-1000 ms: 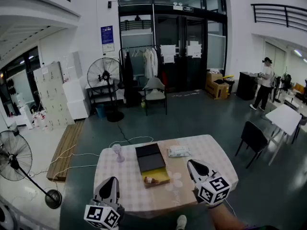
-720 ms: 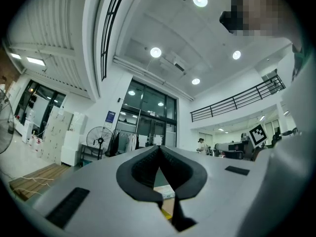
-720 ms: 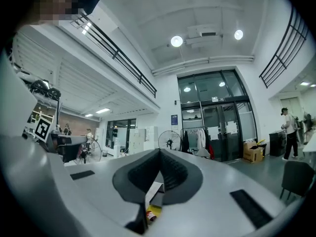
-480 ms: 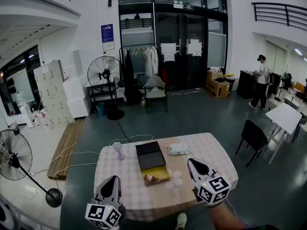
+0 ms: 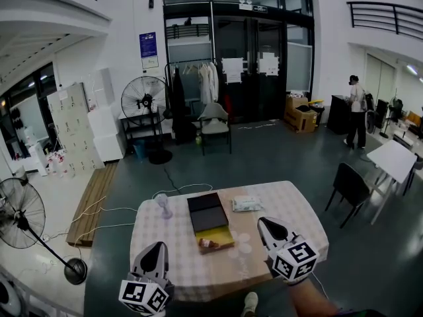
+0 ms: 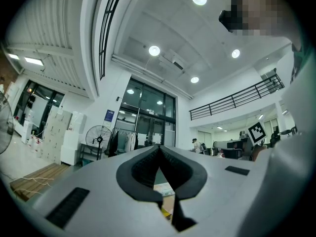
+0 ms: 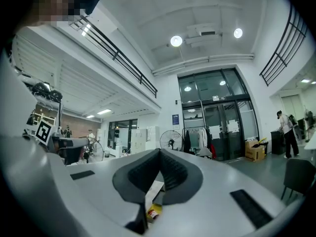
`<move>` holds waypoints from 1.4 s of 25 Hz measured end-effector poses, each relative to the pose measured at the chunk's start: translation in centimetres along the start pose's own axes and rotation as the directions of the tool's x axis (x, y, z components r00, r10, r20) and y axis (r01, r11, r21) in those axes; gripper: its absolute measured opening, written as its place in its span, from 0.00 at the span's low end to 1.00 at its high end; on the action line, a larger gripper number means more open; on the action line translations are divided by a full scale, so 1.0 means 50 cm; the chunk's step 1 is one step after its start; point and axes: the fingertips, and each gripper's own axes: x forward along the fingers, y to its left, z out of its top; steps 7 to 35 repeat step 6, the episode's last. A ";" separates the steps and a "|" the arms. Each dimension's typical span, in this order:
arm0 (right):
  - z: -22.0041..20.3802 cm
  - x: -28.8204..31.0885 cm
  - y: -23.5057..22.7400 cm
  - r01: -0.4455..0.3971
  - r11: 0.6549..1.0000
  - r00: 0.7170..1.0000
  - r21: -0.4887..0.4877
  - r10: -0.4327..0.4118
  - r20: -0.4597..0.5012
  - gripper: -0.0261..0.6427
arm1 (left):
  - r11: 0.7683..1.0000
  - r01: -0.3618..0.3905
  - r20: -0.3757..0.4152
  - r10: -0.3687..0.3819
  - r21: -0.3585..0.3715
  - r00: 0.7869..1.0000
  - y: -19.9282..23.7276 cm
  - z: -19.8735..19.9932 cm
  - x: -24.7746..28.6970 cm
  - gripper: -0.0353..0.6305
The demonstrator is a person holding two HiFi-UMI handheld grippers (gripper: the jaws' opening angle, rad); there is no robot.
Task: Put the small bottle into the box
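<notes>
1. The black box (image 5: 207,213) sits mid-bench (image 5: 291,210) on the checked cloth. A yellow panel (image 5: 221,240) butts against its near edge. I cannot tell whether that panel is the box's open tray or a separate piece
2. The small bottle (image 5: 206,244) lies on its side on the yellow panel, just in front of the black box and towards the panel's left edge. It has an amber body and a pale end, and nothing touches it
3. The left tool (image 5: 156,249) hangs in front of the box and to its left, off the bench's near edge. Its jaws are pressed together with nothing between them
4. The right tool (image 5: 264,223) is in front of the box and to its right, over the bench's near corner. Its jaws are also fully closed and empty, and its own view looks past them at the bottle
5. A wine glass (image 5: 162,207) stands left of the box and a white packet (image 5: 246,205) lies to its right, both clear of the bottle
6. The bottle is probably light, rigid and smooth. Lying down, it may roll or skid away from a one-sided nudge
7. The best hold would be across the middle of the body, with the pads on opposite sides. The jaws would have to open first, and should squeeze gently in case it is glass
</notes>
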 end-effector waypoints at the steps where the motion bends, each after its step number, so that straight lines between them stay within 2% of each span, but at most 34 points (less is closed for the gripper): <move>1: -0.004 -0.001 0.001 -0.001 1.000 1.000 0.001 0.001 -0.002 0.05 | 1.000 -0.001 -0.001 0.001 -0.001 1.000 0.001 -0.003 -0.002 0.09; 35: -0.007 -0.003 0.006 -0.005 1.000 1.000 0.004 0.005 -0.014 0.05 | 1.000 -0.006 -0.007 0.006 -0.005 1.000 0.002 -0.002 -0.009 0.09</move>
